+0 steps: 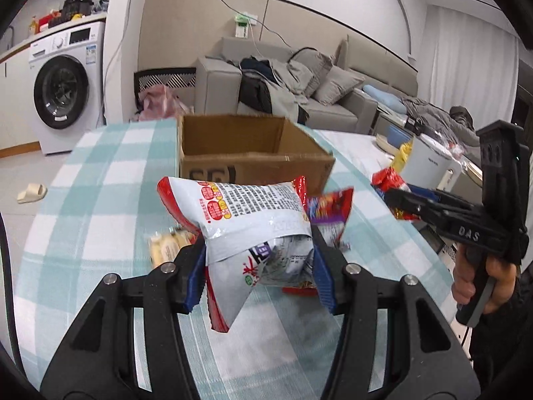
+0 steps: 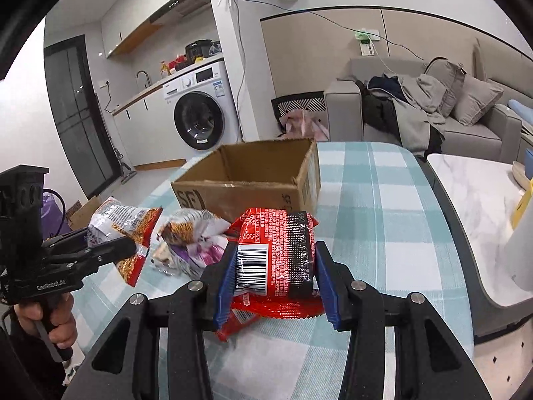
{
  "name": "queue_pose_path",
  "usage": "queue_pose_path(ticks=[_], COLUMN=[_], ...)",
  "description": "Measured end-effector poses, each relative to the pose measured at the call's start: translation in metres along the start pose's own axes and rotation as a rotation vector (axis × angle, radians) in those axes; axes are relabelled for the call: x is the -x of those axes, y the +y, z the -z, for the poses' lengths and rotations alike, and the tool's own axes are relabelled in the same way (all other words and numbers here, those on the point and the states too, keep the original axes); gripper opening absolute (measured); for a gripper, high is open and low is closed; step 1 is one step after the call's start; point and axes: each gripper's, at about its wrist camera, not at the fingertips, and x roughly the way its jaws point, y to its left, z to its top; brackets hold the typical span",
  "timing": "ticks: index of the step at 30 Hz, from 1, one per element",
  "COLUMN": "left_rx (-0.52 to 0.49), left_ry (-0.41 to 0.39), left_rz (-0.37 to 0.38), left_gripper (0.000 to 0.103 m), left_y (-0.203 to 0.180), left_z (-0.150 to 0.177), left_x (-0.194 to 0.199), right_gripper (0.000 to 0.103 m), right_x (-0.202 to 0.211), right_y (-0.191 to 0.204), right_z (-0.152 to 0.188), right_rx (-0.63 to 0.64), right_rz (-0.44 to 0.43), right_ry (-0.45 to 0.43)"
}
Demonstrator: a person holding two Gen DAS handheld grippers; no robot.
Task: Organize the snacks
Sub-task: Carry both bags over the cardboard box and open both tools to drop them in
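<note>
The left gripper is closed on a white and red snack bag, which is pinched at its lower, crumpled half so that the puffed upper part stands above the blue pads; the bag is held clear of the checked tablecloth, apparently for carrying. The right gripper is likewise clamped on a red snack packet, gripped across its width with the barcode side facing the camera, and it appears to be lifted just above another red packet that lies on the cloth. An open cardboard box is seen beyond both packets, near the middle of the table, and it is judged to be the place where the snacks are to be gathered; both loads are pointed towards it but neither is over its opening yet. Loose snacks are left between the grippers: a purple and white packet and small yellow wrapped pieces
</note>
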Motion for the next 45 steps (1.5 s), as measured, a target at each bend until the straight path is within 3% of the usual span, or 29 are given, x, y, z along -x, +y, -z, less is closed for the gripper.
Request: queue_pose_path(ticks=[14, 24, 45], left_rx=[-0.001, 0.006, -0.014], left_ry=[-0.062, -0.039, 0.022], left_rz=[-0.058, -0.085, -0.092], left_gripper=[0.051, 0.052, 0.052], left_y=[0.008, 0.020, 0.037], left_z=[-0.068, -0.105, -0.124], left_x=[-0.009, -0.056, -0.147], right_gripper=[0.044, 0.045, 0.045], right_x=[-0.019, -0.051, -0.115], right_y=[0.020, 0.021, 0.012], right_z=[-0.047, -0.073, -0.093], right_rx=[0.011, -0.001, -0.039], right_rz=[-0.040, -0.058, -0.056], right_ry=[-0.031, -0.013, 0.029])
